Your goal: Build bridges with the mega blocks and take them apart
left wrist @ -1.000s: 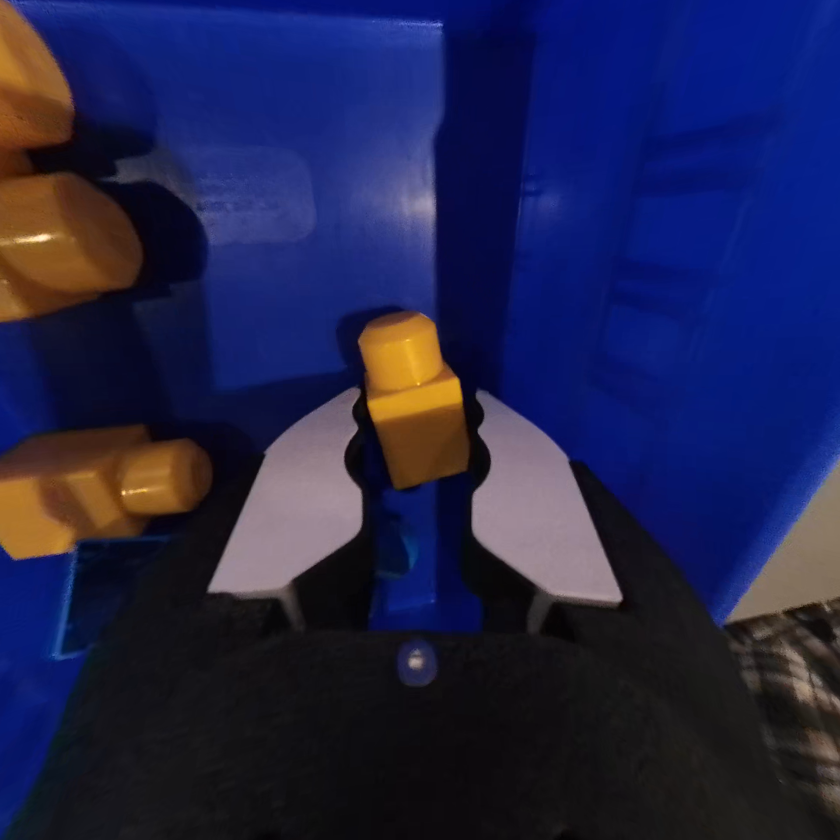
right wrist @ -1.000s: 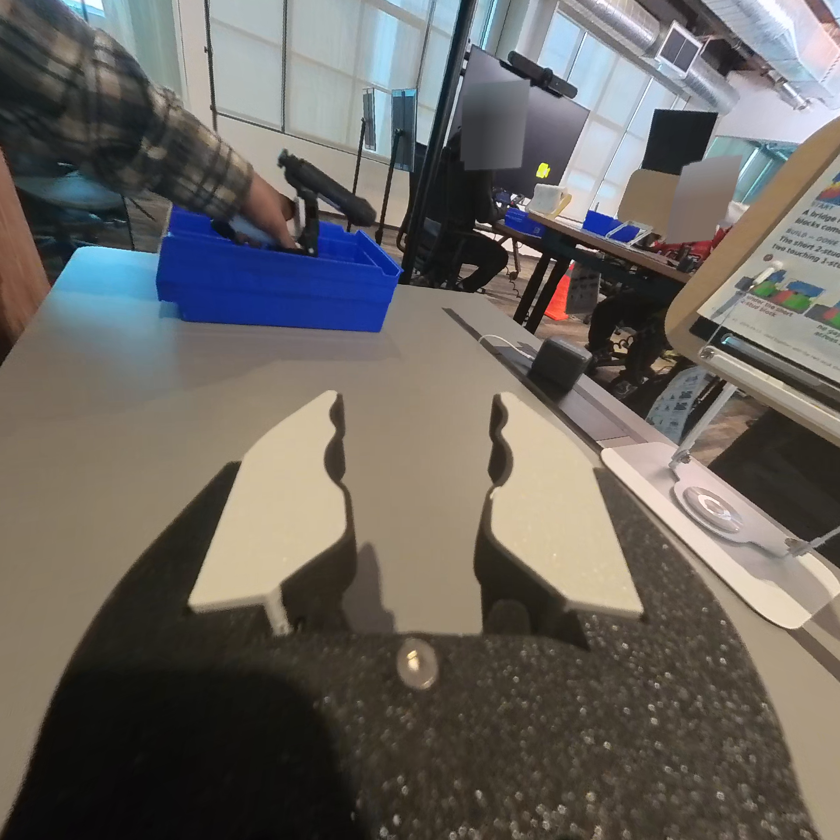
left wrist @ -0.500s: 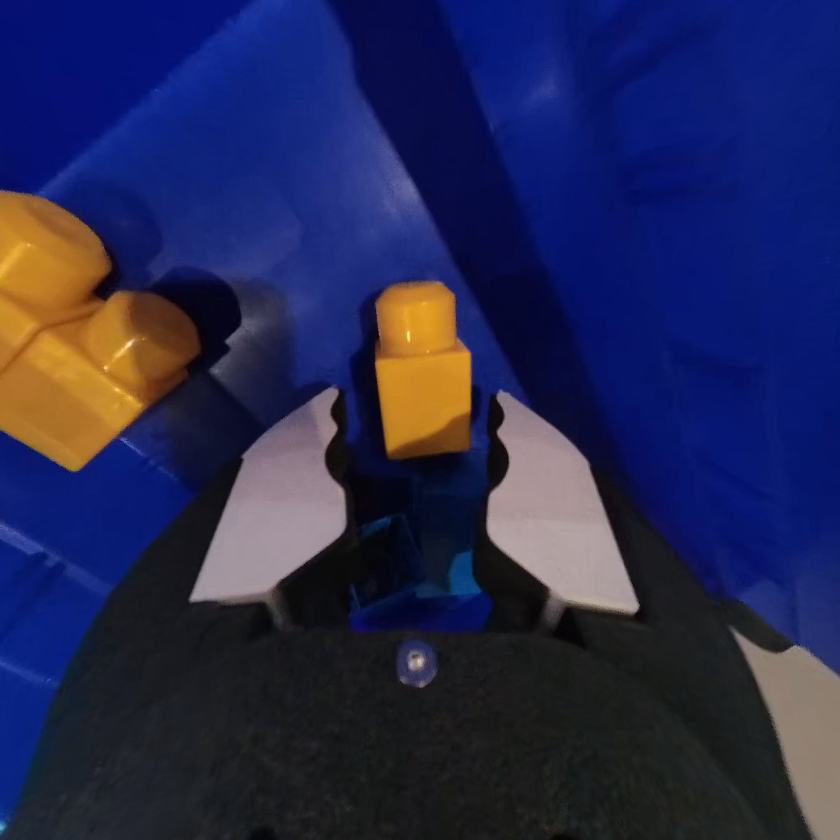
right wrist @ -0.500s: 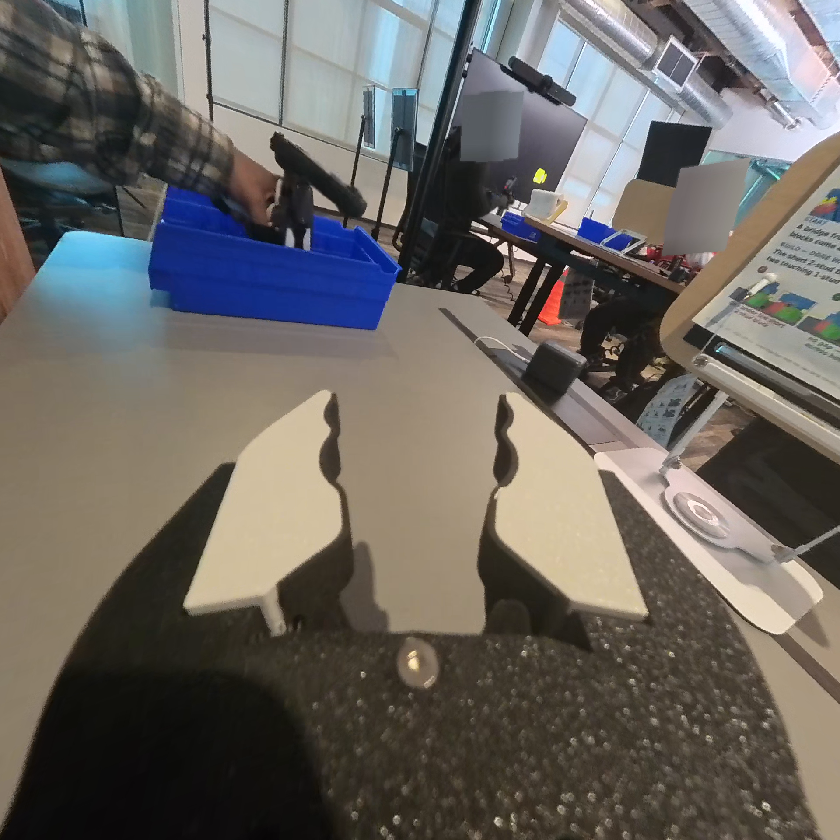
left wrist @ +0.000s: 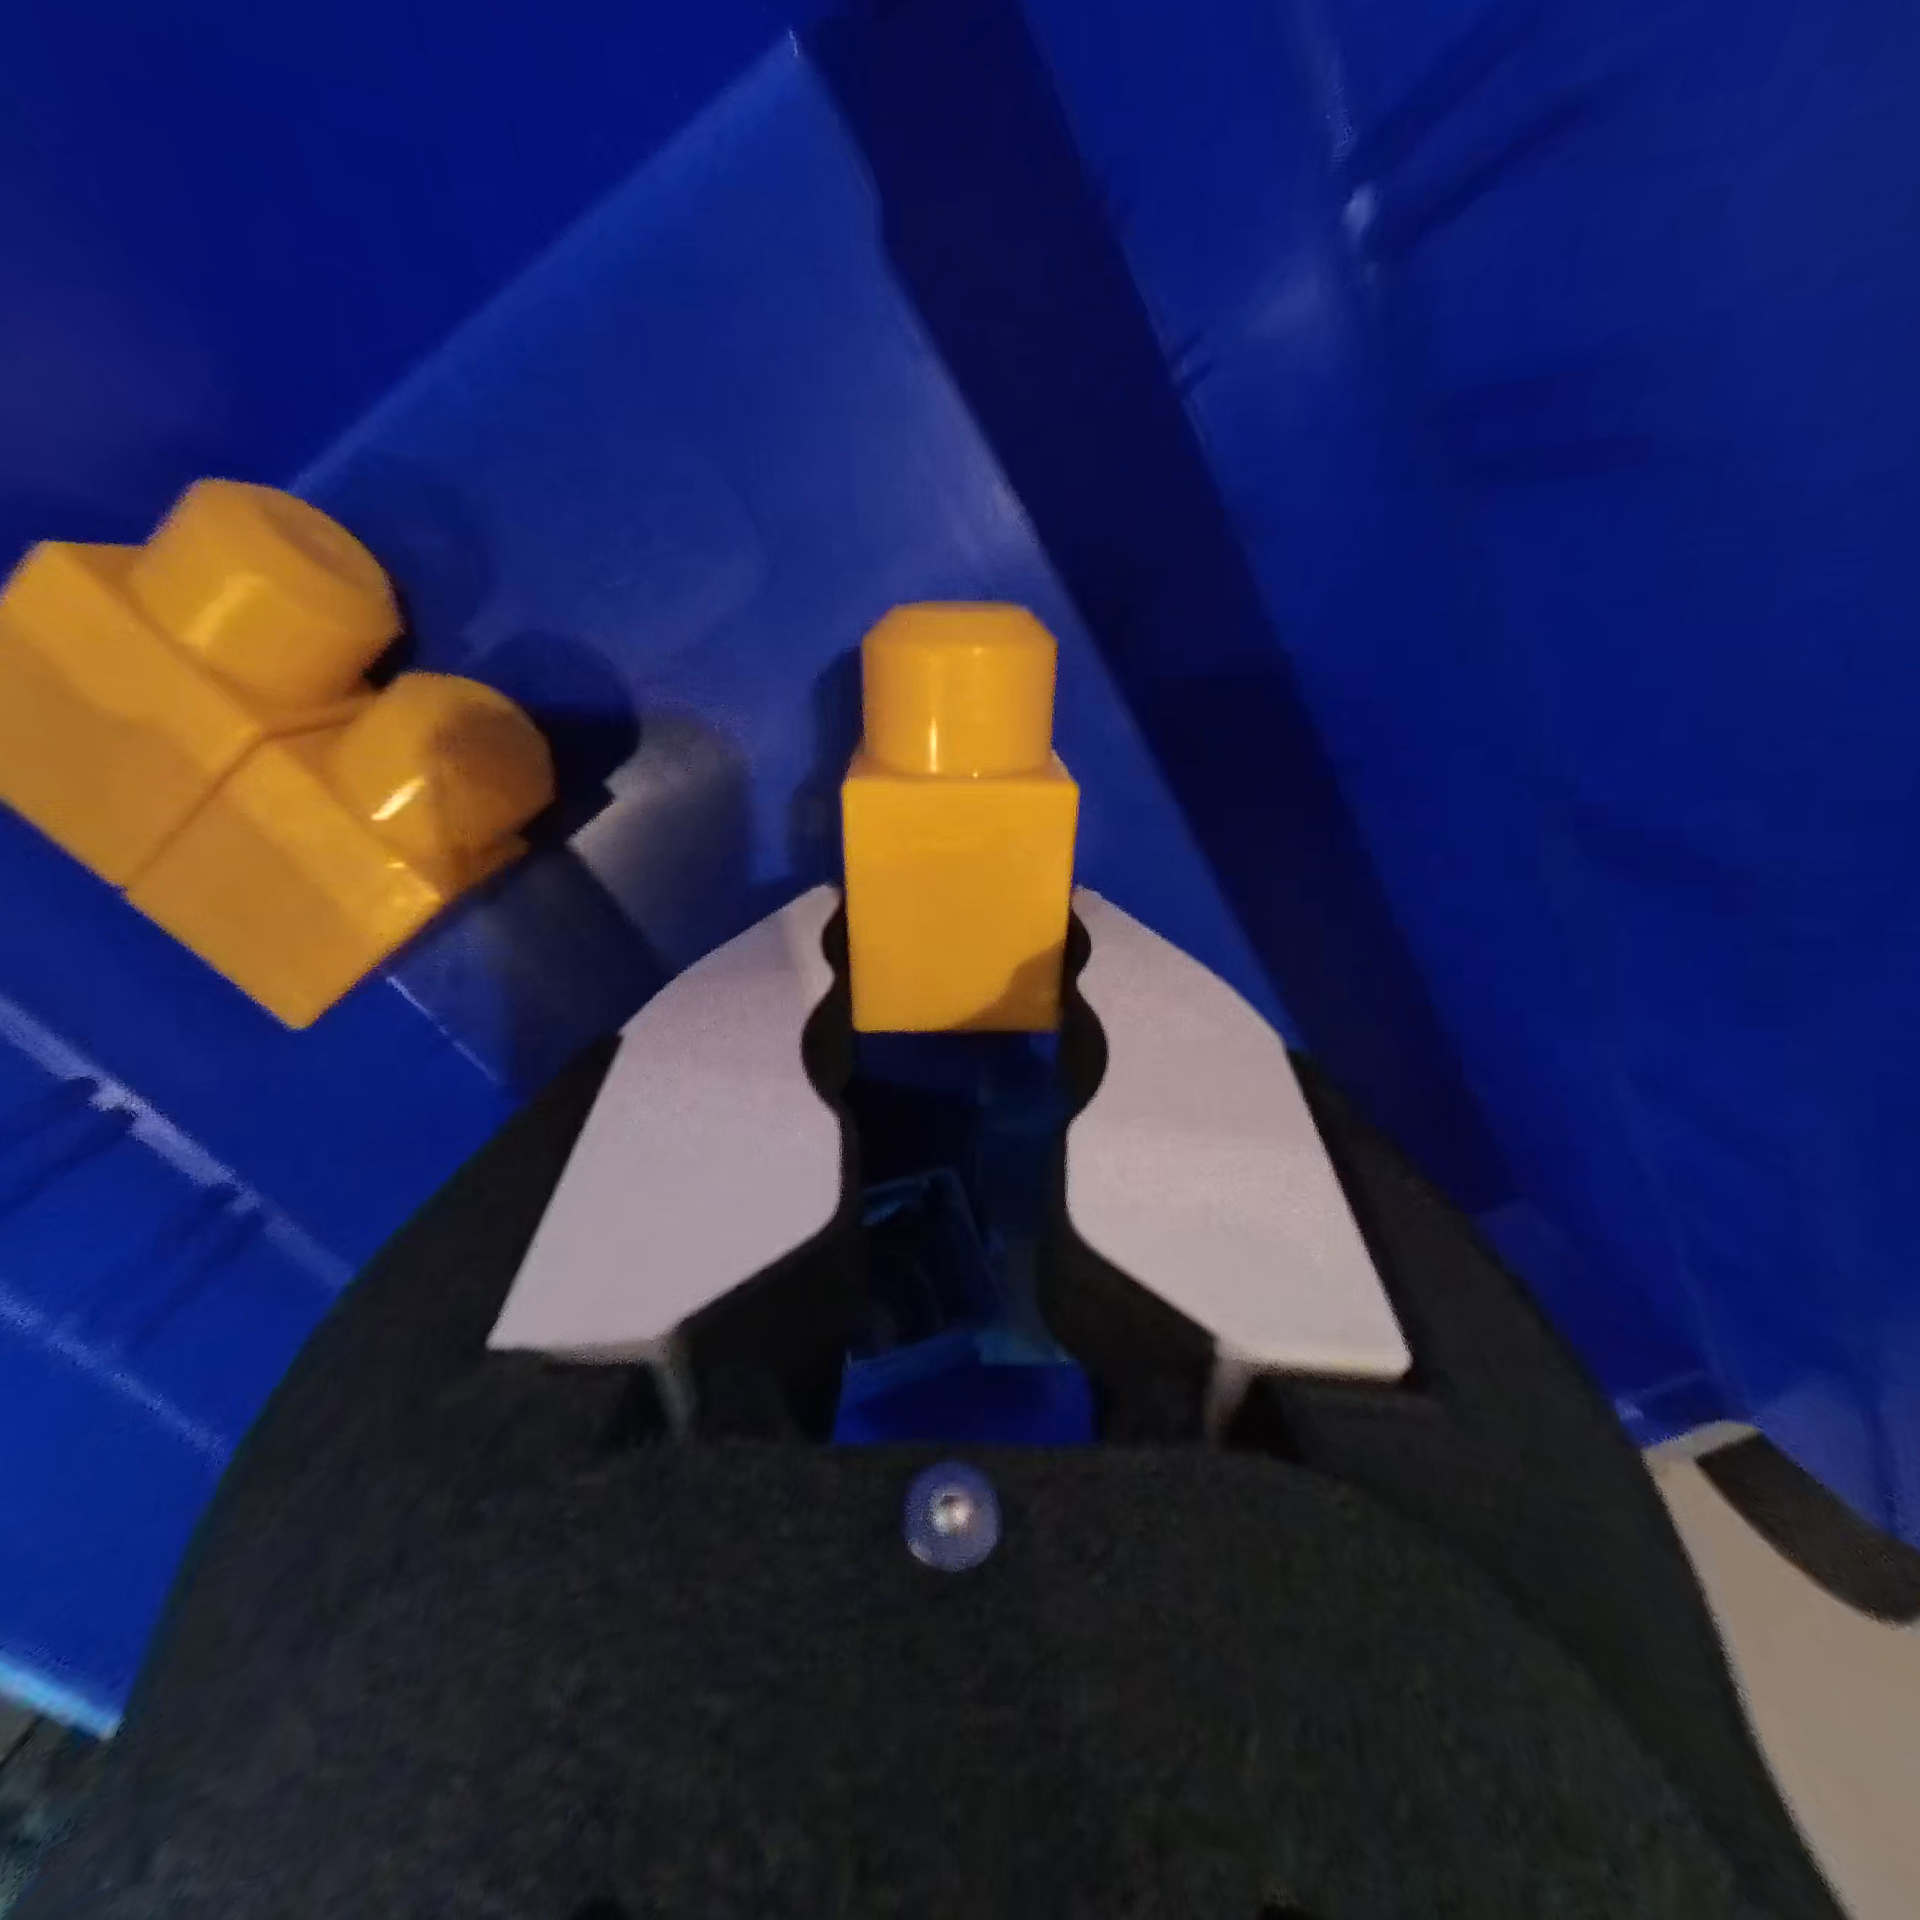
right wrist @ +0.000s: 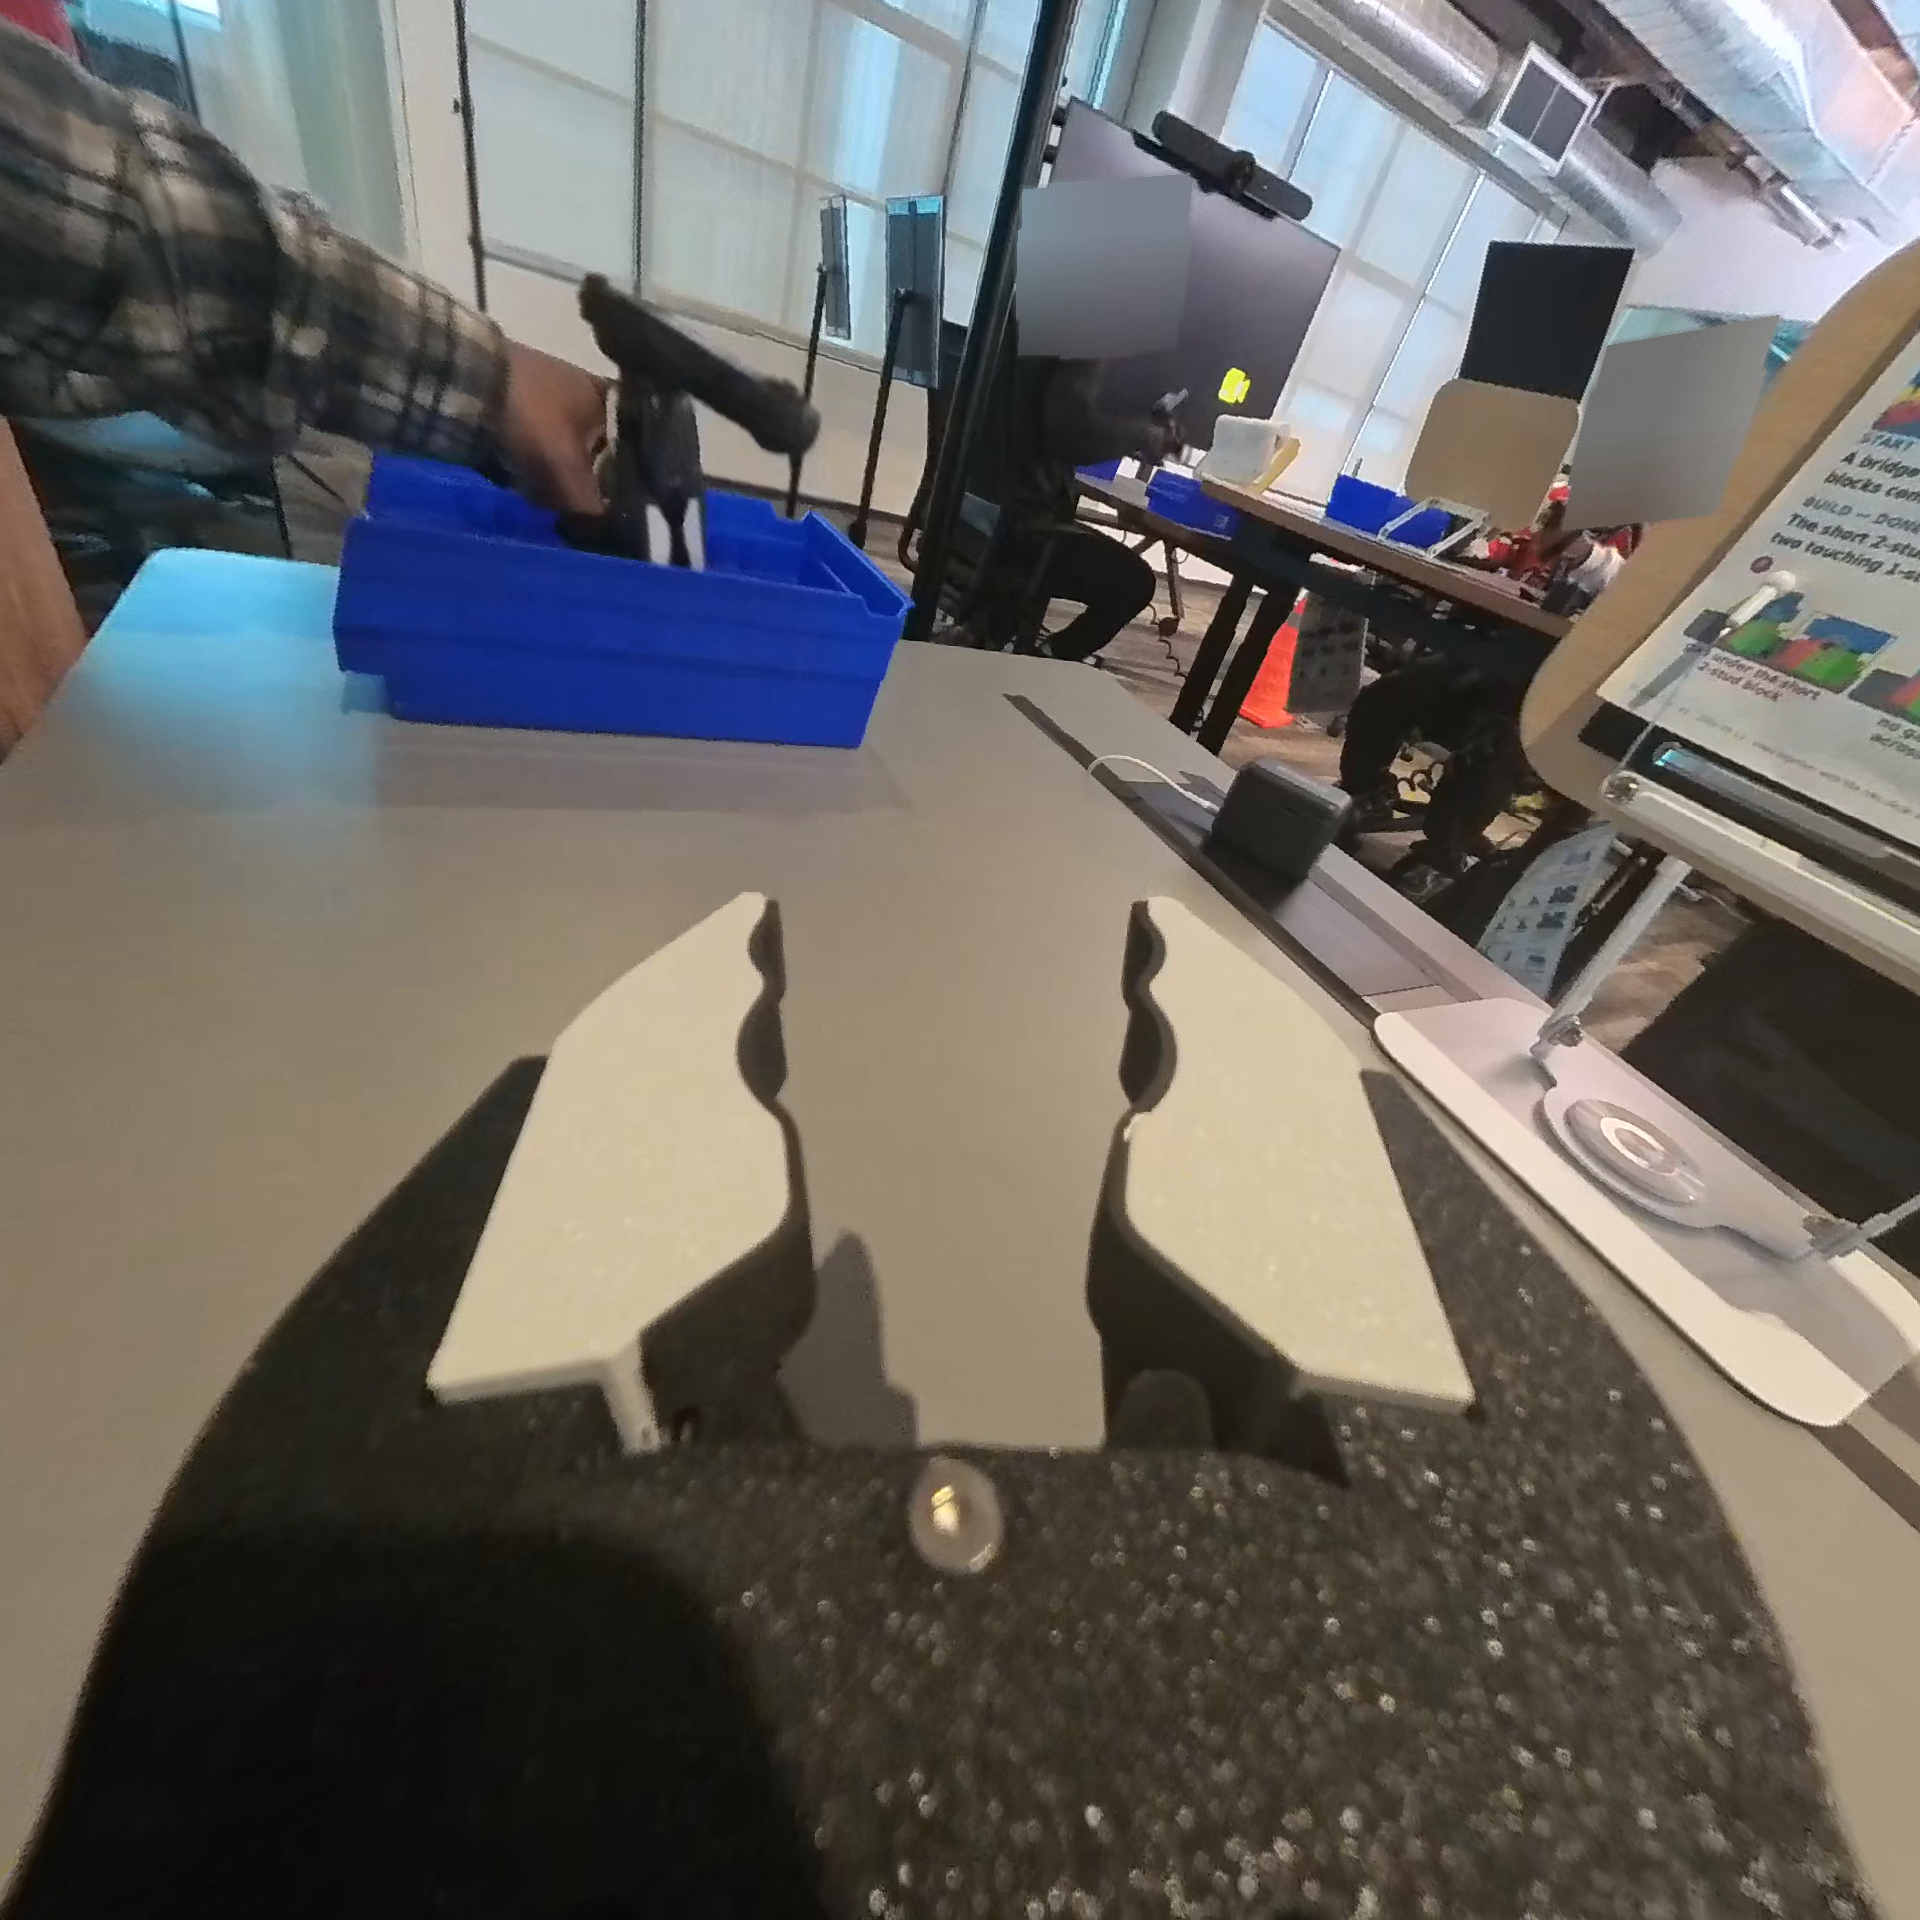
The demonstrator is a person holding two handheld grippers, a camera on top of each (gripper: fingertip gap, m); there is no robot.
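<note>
Yellow block [left wrist: 956, 894] now clamped between left fingers [left wrist: 717, 1101], previously apart.

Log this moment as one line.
left claw: shut on yellow one-stud block, in blue bin | right claw: open, empty, over grey table

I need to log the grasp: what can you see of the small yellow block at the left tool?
The block is a yellow, glossy plastic one-stud piece: a square body with one rounded stud on top. It stands upright in the view, stud pointing away from the camera, its lower body pinched between the left tool's two fingers. It sits inside the blue bin, apart from the other yellow blocks.
</note>
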